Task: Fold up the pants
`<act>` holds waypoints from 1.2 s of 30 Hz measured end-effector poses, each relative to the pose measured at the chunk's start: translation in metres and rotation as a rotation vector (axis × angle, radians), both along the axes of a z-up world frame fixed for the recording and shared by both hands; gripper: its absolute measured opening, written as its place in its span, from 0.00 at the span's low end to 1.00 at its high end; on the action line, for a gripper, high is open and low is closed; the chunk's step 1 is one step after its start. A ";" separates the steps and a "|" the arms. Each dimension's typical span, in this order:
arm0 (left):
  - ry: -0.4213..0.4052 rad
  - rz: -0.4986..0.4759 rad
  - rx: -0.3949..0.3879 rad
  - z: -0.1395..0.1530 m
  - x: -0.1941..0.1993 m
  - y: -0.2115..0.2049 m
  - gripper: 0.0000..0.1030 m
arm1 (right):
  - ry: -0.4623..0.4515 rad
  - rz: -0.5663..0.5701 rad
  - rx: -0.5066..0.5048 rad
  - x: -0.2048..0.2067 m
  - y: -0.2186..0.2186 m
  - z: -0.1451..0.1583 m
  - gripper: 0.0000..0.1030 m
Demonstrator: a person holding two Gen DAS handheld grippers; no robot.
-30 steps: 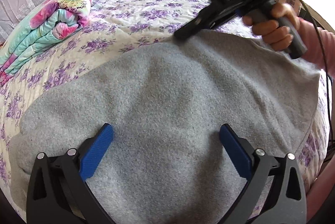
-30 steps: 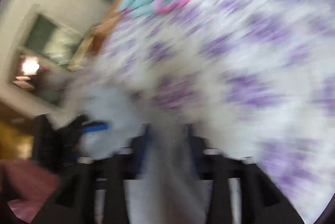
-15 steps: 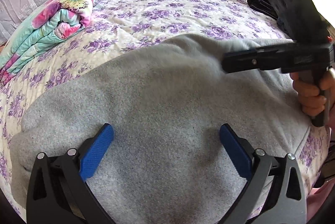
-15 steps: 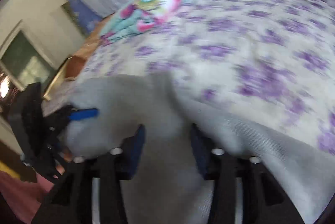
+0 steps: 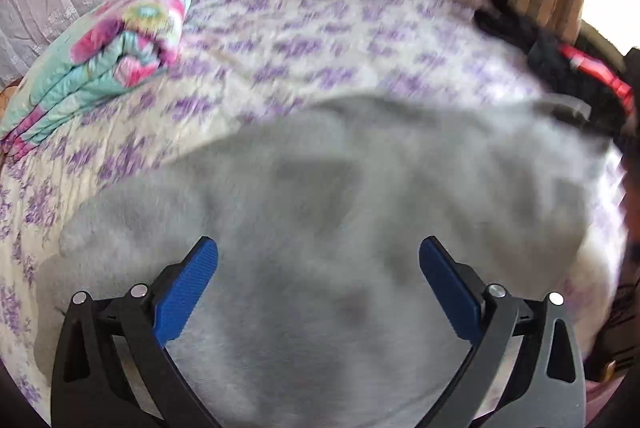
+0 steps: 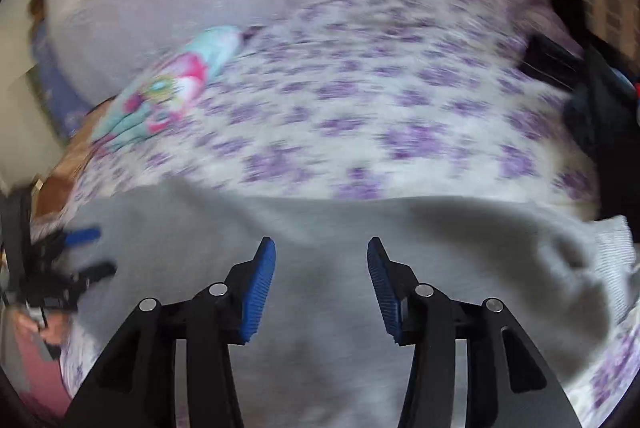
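We see the grey pants (image 5: 328, 228) spread flat on the bed (image 5: 320, 40), lying under and ahead of both grippers. Our left gripper (image 5: 319, 268) has its fingers (image 5: 186, 292) spread wide with nothing between them; our right gripper (image 6: 321, 280) is likewise released above the cloth. The far pants edge runs across the floral cover. A folded quilt (image 5: 104, 56) lies well apart at far left; dark items (image 6: 600, 108) crowd the right edge.
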State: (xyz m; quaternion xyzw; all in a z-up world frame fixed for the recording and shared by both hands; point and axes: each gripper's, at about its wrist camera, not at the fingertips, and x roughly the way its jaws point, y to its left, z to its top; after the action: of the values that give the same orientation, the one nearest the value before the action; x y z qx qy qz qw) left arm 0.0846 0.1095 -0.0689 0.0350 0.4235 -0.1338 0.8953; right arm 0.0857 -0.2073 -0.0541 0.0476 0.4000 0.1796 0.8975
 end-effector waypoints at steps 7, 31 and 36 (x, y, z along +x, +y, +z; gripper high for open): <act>0.149 0.011 0.147 -0.045 0.012 -0.030 0.96 | -0.003 0.138 -0.274 -0.045 0.059 -0.039 0.49; 0.184 0.071 0.084 -0.034 0.083 -0.024 0.95 | -0.057 0.163 -0.225 0.024 0.076 -0.021 0.57; 0.219 0.106 -0.048 -0.026 0.067 0.037 0.94 | 0.000 -0.034 -0.300 0.041 -0.001 -0.039 0.60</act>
State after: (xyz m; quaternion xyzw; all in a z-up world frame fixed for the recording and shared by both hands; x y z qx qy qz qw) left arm 0.1519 0.1462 -0.0946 -0.0236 0.5167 -0.0995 0.8501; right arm 0.1264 -0.2085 -0.0930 -0.0803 0.4214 0.1028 0.8975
